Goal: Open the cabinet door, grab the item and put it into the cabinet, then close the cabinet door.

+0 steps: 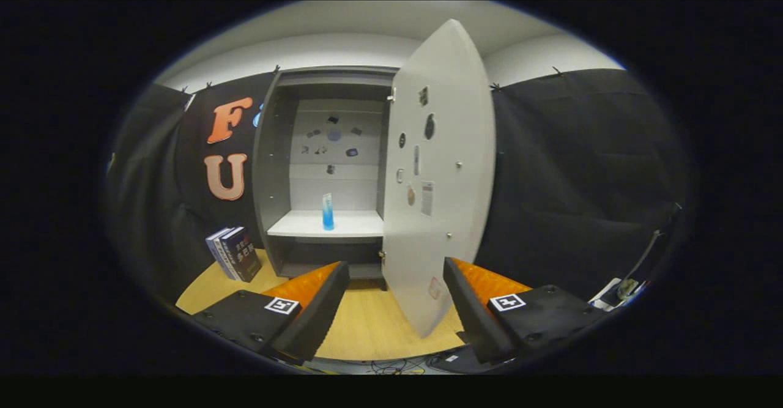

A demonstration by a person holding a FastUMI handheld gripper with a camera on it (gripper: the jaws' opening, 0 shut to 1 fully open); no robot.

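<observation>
A grey cabinet (278, 169) stands on the wooden table ahead of me. Its white door (443, 175) is swung wide open to the right, its lower edge reaching down between my fingers. On the white shelf (306, 227) inside stands a slim blue item (328, 211), upright. Small stickers dot the cabinet's back wall and the door's inner face. My gripper (396, 282) is open, with nothing between its fingers (321, 301); it sits back from the cabinet, well short of the shelf.
Two or three dark books (235, 254) lean upright on the wooden table (367, 328) just left of the cabinet. Cables lie at the table's near edge (391, 368). A white device with a cable (624, 289) sits off to the right against the black cloth.
</observation>
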